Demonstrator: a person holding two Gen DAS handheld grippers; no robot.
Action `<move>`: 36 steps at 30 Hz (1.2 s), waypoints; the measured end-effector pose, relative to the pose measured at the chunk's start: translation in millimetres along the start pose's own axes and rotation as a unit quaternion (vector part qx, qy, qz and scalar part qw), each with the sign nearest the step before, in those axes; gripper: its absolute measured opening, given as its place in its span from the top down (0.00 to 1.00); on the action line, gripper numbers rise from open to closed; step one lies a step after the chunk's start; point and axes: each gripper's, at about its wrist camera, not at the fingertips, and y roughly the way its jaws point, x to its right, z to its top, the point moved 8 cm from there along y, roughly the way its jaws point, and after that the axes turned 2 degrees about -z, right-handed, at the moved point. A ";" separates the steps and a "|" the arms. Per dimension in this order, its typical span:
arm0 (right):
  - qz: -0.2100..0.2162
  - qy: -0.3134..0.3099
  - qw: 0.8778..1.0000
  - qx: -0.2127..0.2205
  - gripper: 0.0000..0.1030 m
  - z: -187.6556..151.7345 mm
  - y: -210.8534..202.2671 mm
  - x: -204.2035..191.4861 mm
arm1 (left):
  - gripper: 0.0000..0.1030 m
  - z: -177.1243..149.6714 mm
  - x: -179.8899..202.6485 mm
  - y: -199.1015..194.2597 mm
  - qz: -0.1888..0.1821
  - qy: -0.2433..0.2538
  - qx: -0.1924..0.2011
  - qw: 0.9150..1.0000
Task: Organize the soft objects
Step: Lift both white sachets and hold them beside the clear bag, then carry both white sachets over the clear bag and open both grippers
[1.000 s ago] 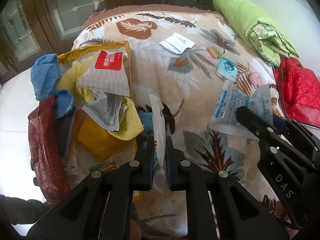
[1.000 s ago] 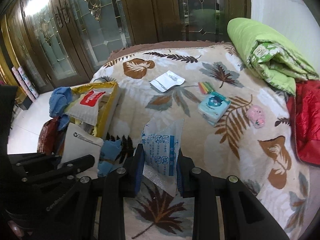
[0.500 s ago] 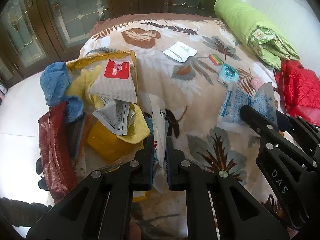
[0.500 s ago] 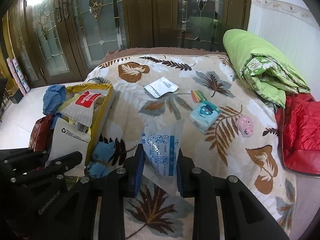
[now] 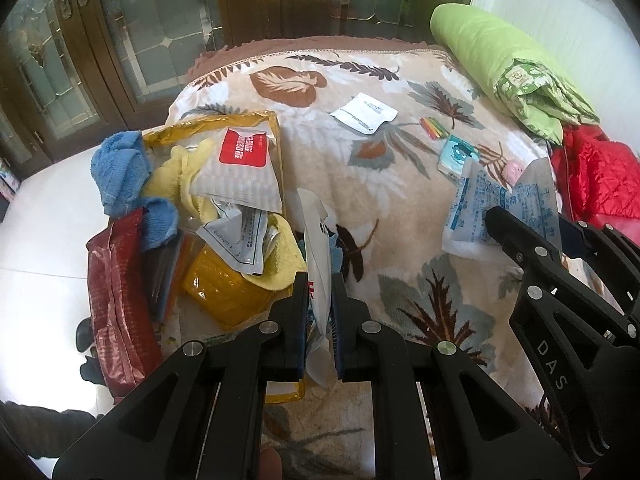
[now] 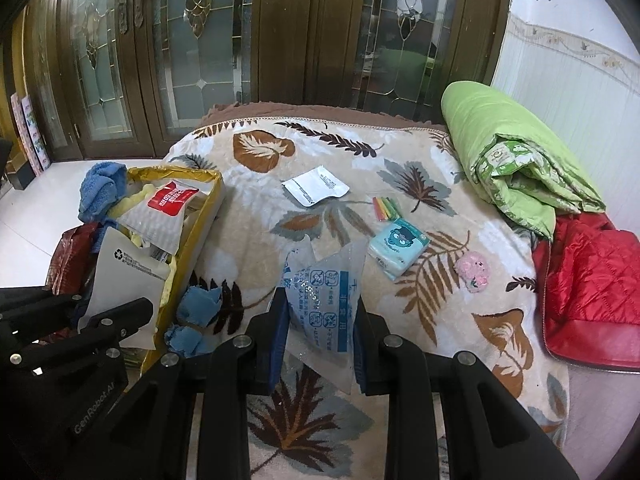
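Observation:
My left gripper (image 5: 320, 280) is shut on a flat white pouch (image 5: 318, 240), held edge-on beside the yellow bag (image 5: 224, 124). That pouch (image 6: 128, 276) shows its recycling mark in the right wrist view, with the left gripper (image 6: 120, 312) at the lower left. My right gripper (image 6: 320, 300) is shut on a blue-printed ice pack (image 6: 324, 280) just above the leaf blanket (image 6: 260, 208). From the left wrist camera the ice pack (image 5: 500, 208) and right gripper (image 5: 532, 228) sit at the right. The yellow bag (image 6: 200, 216) holds pouches, yellow cloth and a blue towel (image 6: 100, 188).
On the blanket lie a white sachet (image 6: 316, 190), coloured sticks (image 6: 386, 208), a tissue pack (image 6: 396, 248) and a pink toy (image 6: 474, 272). A green quilt (image 6: 512, 152) and red jacket (image 6: 592, 280) fill the right side. Blue cloth scraps (image 6: 196, 312) lie by the bag. A dark red bag (image 5: 116, 300) stands left.
Both views have tilted up a little, showing more of the glass doors. Both grippers keep their hold and have hardly shifted over the bed.

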 end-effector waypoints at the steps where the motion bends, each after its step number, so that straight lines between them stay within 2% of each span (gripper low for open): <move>1: 0.000 0.000 1.000 0.000 0.73 0.1 0.1 0.0 | 0.91 0.0 0.1 -0.3 0.000 0.000 0.000 1.000; 21: -0.004 -0.007 1.000 0.001 0.73 -1.0 -2.3 -4.9 | 0.91 3.1 -4.8 -9.2 0.010 0.001 0.020 1.000; 36: 0.004 -0.040 0.999 0.024 0.73 26.3 -12.9 -35.7 | 0.91 12.2 -26.8 -26.8 0.029 -0.008 0.053 0.998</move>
